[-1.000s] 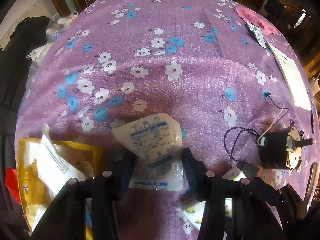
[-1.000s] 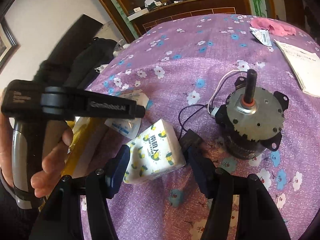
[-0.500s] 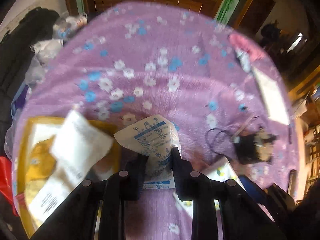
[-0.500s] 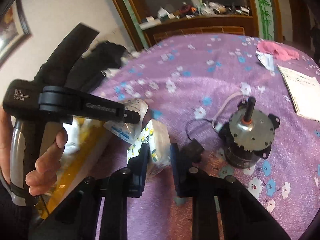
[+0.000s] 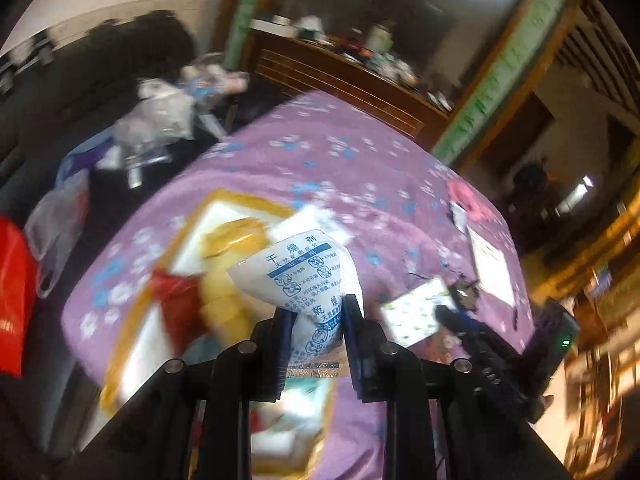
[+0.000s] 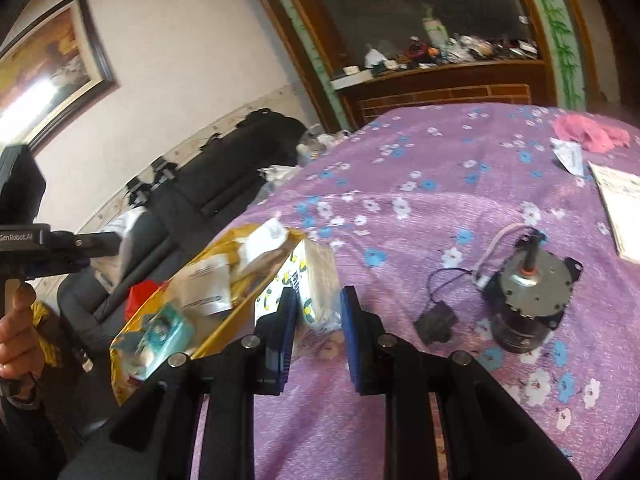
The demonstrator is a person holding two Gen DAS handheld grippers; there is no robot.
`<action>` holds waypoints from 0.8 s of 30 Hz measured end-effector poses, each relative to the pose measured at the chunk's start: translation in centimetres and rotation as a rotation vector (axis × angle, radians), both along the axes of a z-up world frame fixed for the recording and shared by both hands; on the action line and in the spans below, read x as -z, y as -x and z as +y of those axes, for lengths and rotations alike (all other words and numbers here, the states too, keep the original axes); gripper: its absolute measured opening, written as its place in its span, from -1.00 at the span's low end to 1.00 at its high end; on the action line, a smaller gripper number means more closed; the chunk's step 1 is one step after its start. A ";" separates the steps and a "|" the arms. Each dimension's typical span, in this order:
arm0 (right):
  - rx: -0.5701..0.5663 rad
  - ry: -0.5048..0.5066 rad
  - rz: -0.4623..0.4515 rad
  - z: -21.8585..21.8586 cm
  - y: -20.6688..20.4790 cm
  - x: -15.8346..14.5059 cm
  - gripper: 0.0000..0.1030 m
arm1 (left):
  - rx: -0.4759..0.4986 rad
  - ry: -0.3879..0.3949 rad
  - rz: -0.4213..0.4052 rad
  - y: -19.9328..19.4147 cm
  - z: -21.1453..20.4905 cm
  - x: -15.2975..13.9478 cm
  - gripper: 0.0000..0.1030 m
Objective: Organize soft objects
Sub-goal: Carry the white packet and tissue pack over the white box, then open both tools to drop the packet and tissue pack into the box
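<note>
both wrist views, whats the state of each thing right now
left tool: shut on the white packet
white packet: pinched at its lower end, lifted above the box
right tool: shut on the tissue pack
tissue pack: squeezed, held beside the box
yellow box: open, holding assorted packets
motor: upright on the cloth, untouched
pink cloth: crumpled at the far edge

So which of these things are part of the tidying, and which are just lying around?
Part of the job:
- white sachet, held in left fingers
- tissue pack, held in right fingers
- yellow box of soft packets

Lying about:
- motor
- pink cloth
- paper sheet
</note>
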State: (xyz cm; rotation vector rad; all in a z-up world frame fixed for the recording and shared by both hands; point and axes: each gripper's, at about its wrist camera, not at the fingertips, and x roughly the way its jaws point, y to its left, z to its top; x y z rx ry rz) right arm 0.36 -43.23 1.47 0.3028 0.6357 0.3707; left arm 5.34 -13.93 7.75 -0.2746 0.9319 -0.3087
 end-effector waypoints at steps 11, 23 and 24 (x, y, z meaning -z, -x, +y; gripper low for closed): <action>-0.074 -0.028 0.041 7.5 -2.2 -3.1 -0.57 | -0.076 -0.089 0.007 -1.2 2.9 4.0 -0.52; -0.103 -0.056 0.163 12.9 -8.1 -0.2 -0.45 | -0.066 -0.082 0.052 -3.0 3.1 8.4 -0.11; -0.108 -0.052 0.155 12.9 -7.9 -0.4 -0.38 | -0.088 -0.060 0.047 -2.6 3.3 8.7 0.25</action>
